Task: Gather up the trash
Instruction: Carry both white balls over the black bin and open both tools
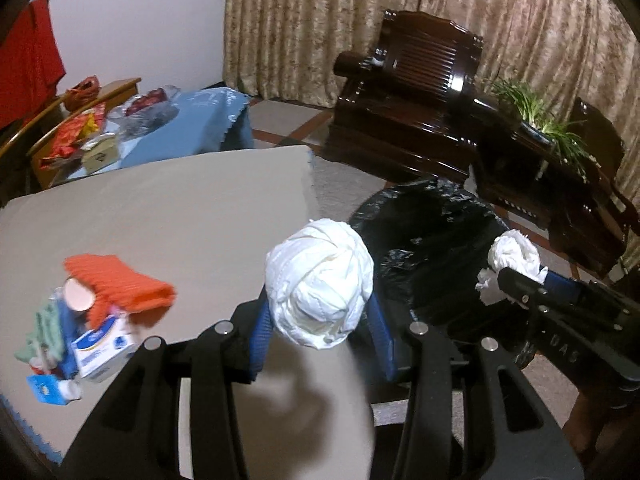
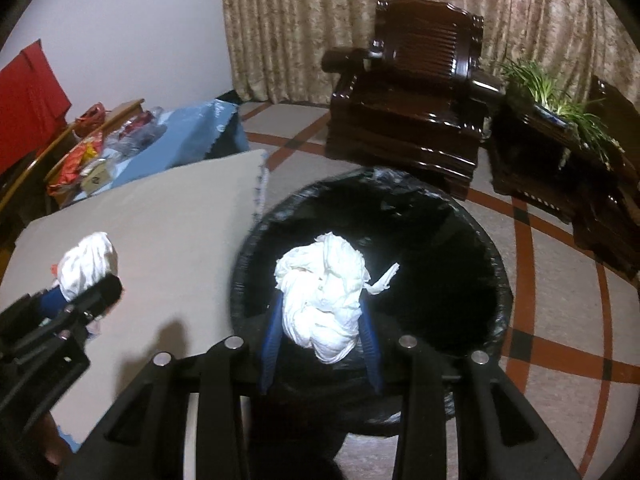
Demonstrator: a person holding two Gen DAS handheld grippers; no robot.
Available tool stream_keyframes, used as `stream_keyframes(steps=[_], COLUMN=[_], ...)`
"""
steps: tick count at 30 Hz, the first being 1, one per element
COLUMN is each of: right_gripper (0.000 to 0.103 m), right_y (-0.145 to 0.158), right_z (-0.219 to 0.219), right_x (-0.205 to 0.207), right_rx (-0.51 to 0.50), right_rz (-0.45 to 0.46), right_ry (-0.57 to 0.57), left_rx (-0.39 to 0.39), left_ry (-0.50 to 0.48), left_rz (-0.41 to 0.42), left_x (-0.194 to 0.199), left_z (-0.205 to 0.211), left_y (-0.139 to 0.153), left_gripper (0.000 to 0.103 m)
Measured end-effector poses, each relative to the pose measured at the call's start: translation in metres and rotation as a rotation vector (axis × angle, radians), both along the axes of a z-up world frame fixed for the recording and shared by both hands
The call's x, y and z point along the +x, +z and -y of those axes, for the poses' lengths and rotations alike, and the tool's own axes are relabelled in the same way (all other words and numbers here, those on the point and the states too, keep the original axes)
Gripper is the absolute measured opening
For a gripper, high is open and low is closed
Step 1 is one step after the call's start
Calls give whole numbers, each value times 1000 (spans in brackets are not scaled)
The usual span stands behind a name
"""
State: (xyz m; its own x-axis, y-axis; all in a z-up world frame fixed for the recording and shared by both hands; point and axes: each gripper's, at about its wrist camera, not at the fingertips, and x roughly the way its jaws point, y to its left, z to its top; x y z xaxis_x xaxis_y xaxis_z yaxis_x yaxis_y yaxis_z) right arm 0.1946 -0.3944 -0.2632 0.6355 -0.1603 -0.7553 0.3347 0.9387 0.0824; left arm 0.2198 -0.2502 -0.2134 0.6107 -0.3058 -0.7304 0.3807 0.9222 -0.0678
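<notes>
While the left gripper [image 1: 320,320] is clamping a wound ball of white paper [image 1: 320,284] between its blue fingers [image 1: 259,340], the left wrist view is showing that ball hanging over the near corner of the beige desk [image 1: 160,216], with the black-lined trash bin [image 1: 432,240] lying just to its right and a little ahead; farther right the right gripper [image 1: 516,276] is pinching a crumpled white tissue [image 1: 514,252] above the bin's liner, and a heap of small boxes and an orange cloth [image 1: 120,284] is sitting on the desk to the left. In the right wrist view, the right gripper [image 2: 320,320] is holding its tissue wad [image 2: 324,292] squarely over the bin's dark mouth [image 2: 440,264], so it seems placed to let go straight down, whereas the left gripper [image 2: 80,292], gripping its paper ball [image 2: 88,264], is hanging over the desk [image 2: 172,224] left of the rim and probably needs to travel rightward first.
</notes>
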Motion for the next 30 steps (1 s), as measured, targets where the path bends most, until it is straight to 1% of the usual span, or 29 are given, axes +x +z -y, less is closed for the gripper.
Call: stream_keyframes(steps=[5, 9, 11, 12, 13, 16, 20, 22, 27, 28, 30], right_gripper=[36, 39, 44, 48, 50, 52, 52, 52, 54, 54, 57], right_y=[-25, -46, -57, -61, -66, -75, -79, -77, -60, -54, -46], right_z=[37, 66, 76, 78, 81, 89, 94, 91, 76, 67, 51], right_x=[8, 14, 17, 17, 18, 13, 3, 1, -9, -11, -13], right_rx=[9, 7, 2, -4, -11, 0, 35, 35, 75, 97, 97], right_rz=[-41, -76, -102, -109, -120, -134, -139, -140, -102, -86, -76], right_ry=[-15, -39, -43, -44, -46, -62, -88, -90, -76, -65, -46], left_rx=[18, 9, 10, 12, 14, 53, 80, 93, 105, 106, 107], left_ry=[-44, -100, -118, -131, -147, -158, -141, -124, -57, -40, -14], left_rz=[-31, -59, -75, -81, -92, -95, -94, -87, -75, -70, -56], left_x=[5, 15, 20, 22, 25, 28, 27, 25, 22, 20, 17], left_z=[36, 71, 82, 88, 94, 100, 86, 72, 28, 16, -6], left_y=[-24, -43, -51, -57, -63, -76, -78, -73, -59, -55, -47], left_gripper=[43, 44, 50, 54, 62, 64, 64, 64, 70, 71, 74])
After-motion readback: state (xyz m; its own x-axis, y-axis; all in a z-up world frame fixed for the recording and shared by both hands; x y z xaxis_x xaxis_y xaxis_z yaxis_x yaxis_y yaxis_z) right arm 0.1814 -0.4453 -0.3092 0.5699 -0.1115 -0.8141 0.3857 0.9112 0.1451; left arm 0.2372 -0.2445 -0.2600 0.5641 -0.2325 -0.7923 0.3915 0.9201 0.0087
